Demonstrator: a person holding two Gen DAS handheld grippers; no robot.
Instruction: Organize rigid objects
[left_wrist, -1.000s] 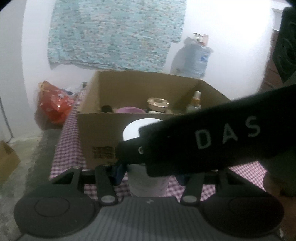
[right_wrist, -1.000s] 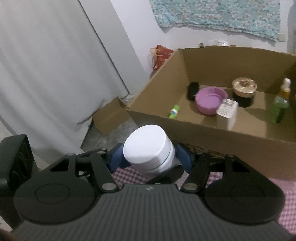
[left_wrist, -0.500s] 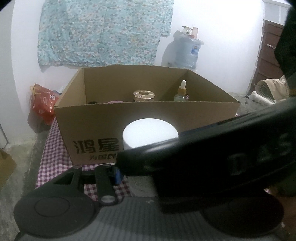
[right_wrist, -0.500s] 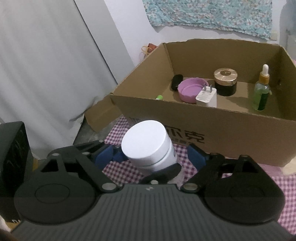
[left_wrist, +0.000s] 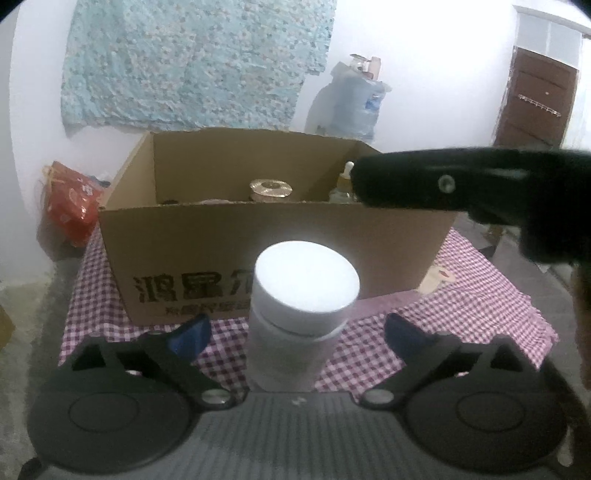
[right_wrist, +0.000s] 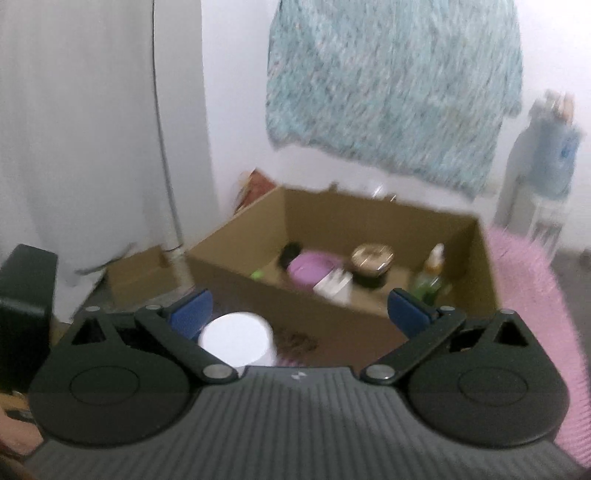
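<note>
Between the left gripper's (left_wrist: 297, 332) blue pads (left_wrist: 190, 332) stands the white jar (left_wrist: 304, 295), upright on the checked cloth (left_wrist: 461, 317), long axis vertical, lid up. Jaws have just been opening and are now spread wide; a clear gap shows on each side of the jar, so nothing presses it. It stands free on the table, just in front of the box's (left_wrist: 229, 236) near wall.

Right gripper (right_wrist: 299, 310): jaws have likewise just been opening, now fully spread, nothing between them. From its camera the jar (right_wrist: 236, 341) sits low and to the left, near the left pad (right_wrist: 192, 310), off the centre line. View is motion-blurred. In the left view this gripper shows as a dark bar (left_wrist: 461, 184) high on the right, above the box rim and well clear of the jar.

Box contents, far side: gold-lidded pot (right_wrist: 371, 264), purple bowl (right_wrist: 314, 269), white charger (right_wrist: 332, 288), green dropper bottle (right_wrist: 428, 277), a dark item, a small green item.

Judgement: left gripper is the nearer and already straddles the jar squarely; closing on the sides below the lid would take it. Box lies straight ahead and beyond, so a lift over the near wall follows. Right gripper would need to swing left and down first.
</note>
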